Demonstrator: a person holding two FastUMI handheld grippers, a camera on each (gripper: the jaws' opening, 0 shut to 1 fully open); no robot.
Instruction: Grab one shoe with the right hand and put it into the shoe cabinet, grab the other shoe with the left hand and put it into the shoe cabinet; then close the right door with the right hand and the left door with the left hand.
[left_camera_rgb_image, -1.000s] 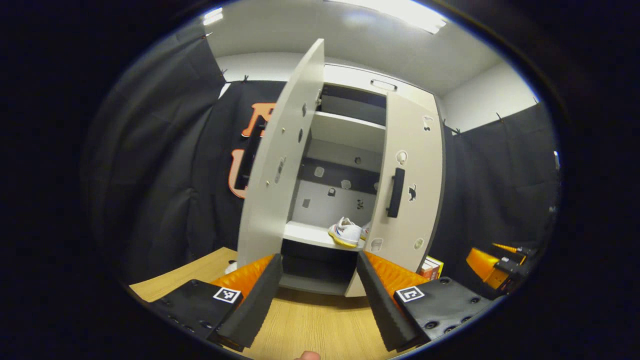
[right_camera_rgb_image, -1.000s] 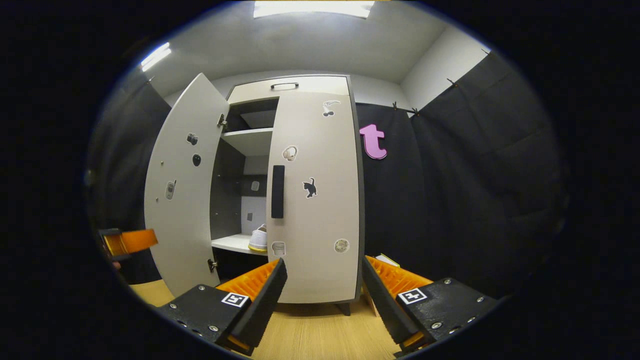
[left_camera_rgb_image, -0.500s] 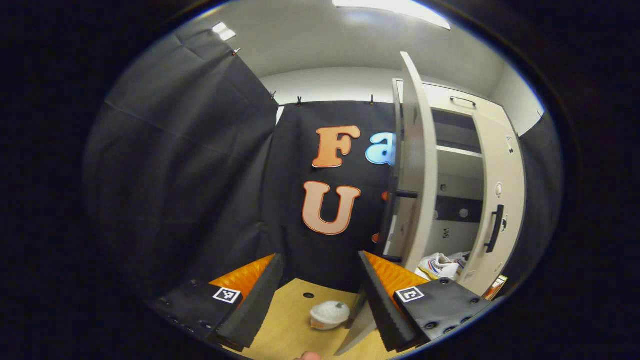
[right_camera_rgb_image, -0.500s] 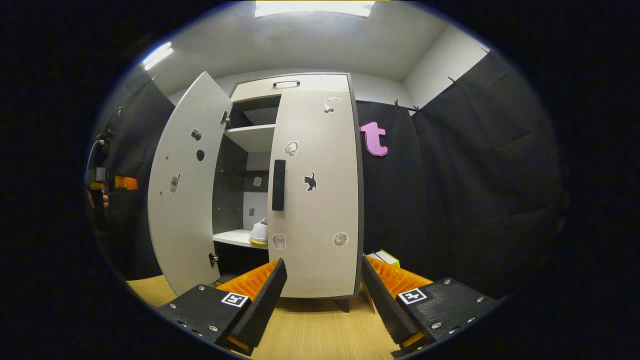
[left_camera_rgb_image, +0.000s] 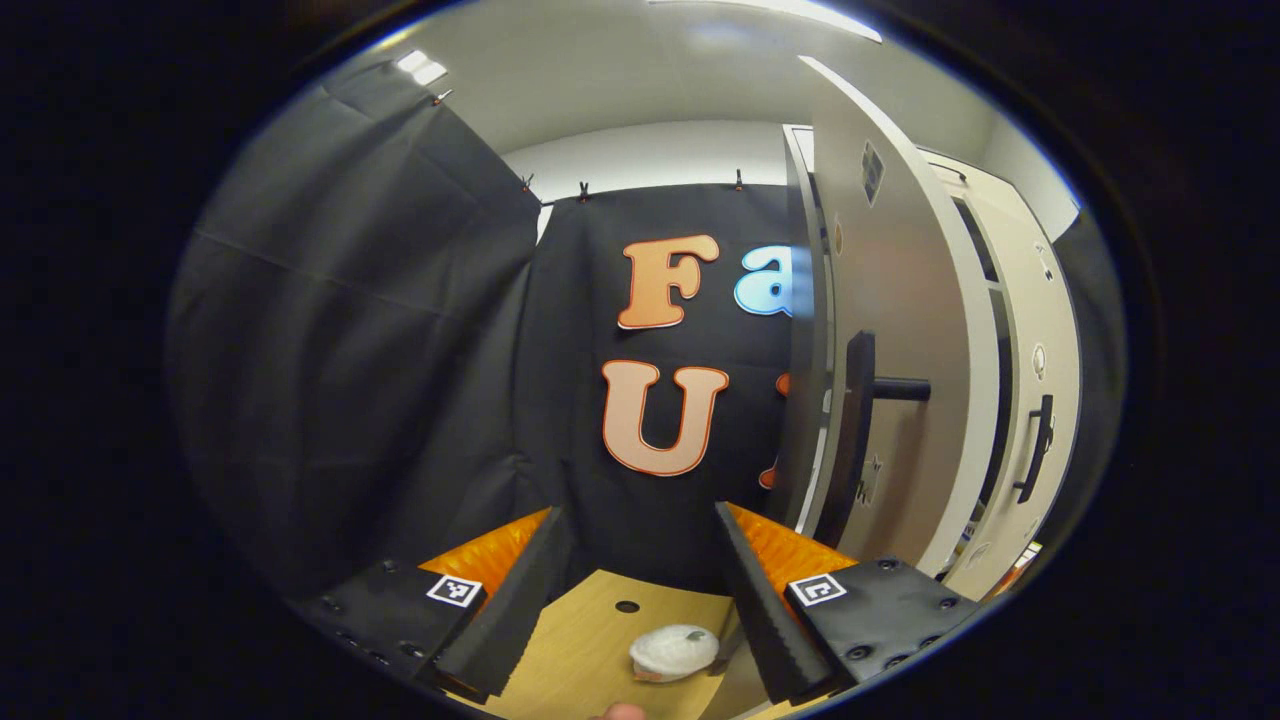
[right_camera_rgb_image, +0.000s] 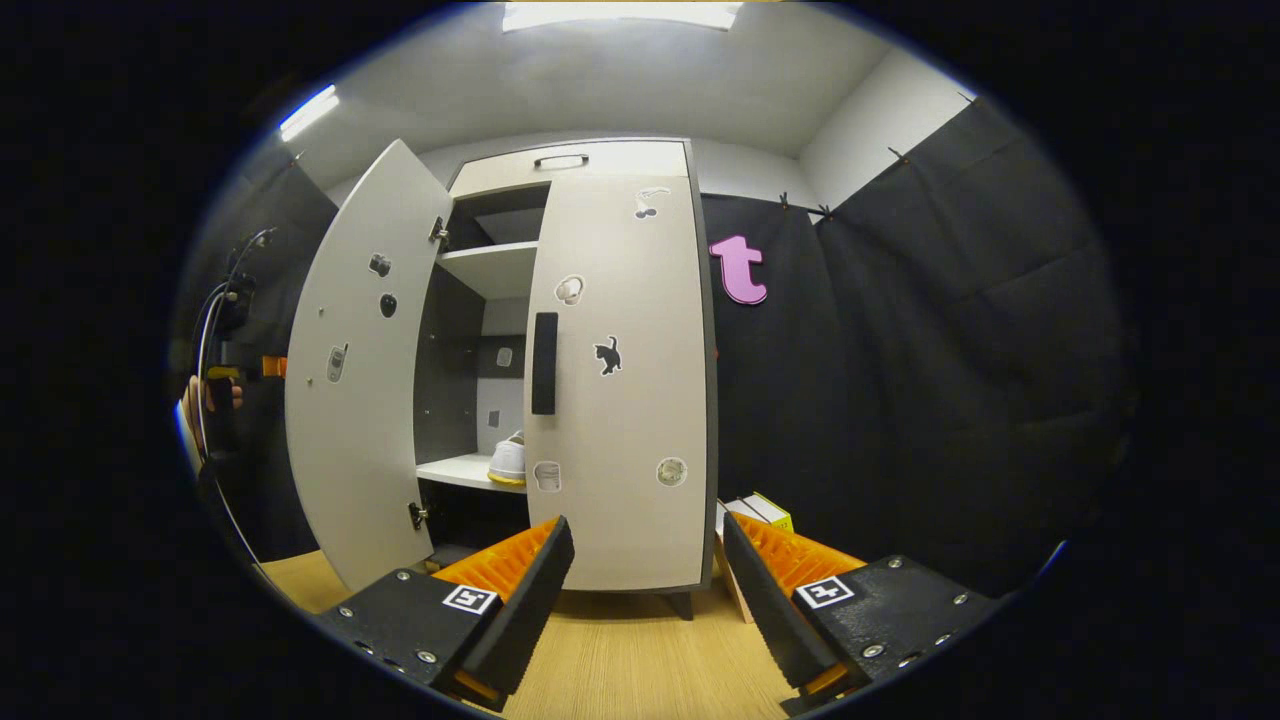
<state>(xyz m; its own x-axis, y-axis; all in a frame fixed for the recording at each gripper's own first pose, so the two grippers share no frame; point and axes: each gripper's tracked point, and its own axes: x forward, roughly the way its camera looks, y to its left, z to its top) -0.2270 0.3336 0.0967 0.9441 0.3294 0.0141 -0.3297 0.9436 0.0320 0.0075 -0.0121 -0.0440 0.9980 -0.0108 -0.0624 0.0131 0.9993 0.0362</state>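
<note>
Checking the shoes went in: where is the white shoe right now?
In the right gripper view, the white shoe sits on the lower shelf inside the cabinet, in the gap between the open left door and the closed right door.
</note>
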